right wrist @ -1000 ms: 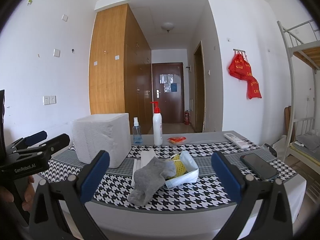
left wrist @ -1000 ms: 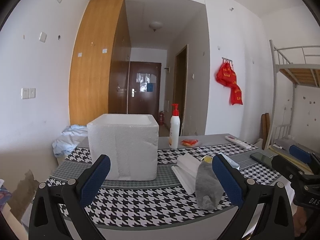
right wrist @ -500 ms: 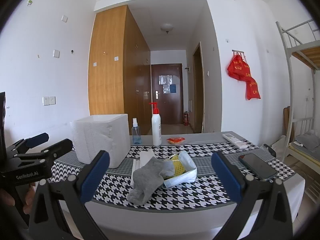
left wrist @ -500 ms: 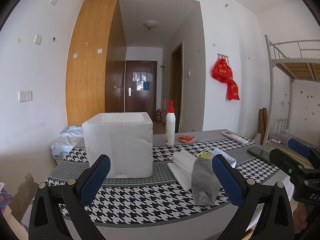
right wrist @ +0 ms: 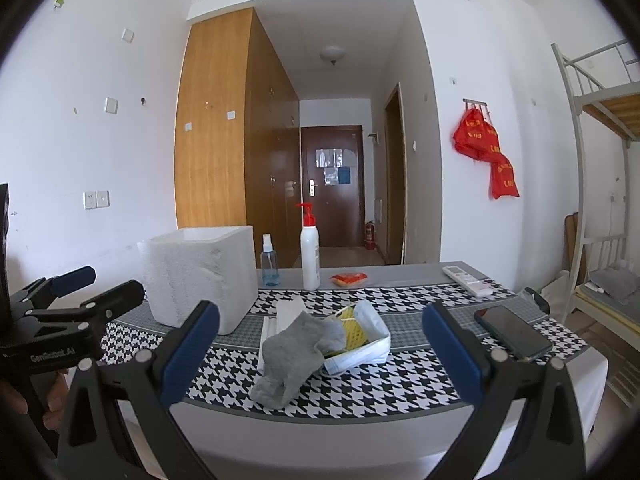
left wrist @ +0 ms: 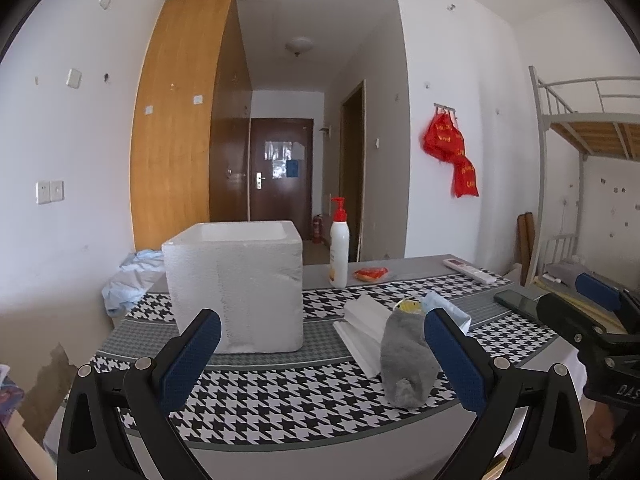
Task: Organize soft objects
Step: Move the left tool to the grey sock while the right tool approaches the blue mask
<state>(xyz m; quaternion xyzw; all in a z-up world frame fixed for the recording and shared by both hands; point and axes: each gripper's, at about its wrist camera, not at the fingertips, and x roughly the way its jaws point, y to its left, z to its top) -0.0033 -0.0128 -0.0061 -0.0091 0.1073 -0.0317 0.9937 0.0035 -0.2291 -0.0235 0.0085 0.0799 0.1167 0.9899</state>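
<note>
A grey sock (right wrist: pixel 298 354) lies on a houndstooth-covered table (right wrist: pixel 380 392), draped over a white folded item (right wrist: pixel 290 312) and a pale face mask (right wrist: pixel 370 344) with a yellow mesh piece (right wrist: pixel 352 326). The sock also shows in the left wrist view (left wrist: pixel 406 356). A white foam box (left wrist: pixel 236 288), open on top, stands to the left; it also shows in the right wrist view (right wrist: pixel 198 276). My left gripper (left wrist: pixel 320 360) is open and empty before the table's front edge. My right gripper (right wrist: pixel 316 356) is open and empty, in front of the sock pile.
A white pump bottle (right wrist: pixel 310 256), a small blue spray bottle (right wrist: pixel 270 262) and an orange packet (right wrist: pixel 348 278) stand at the back. A remote (right wrist: pixel 468 280) and a black phone (right wrist: pixel 512 332) lie at the right. Blue cloth (left wrist: pixel 130 276) lies left; a bunk bed (right wrist: pixel 600 200) stands right.
Both views have shifted slightly; the left gripper's view has swung a little, so the box and sock sit a bit further left and lower. Both grippers stay open and empty.
</note>
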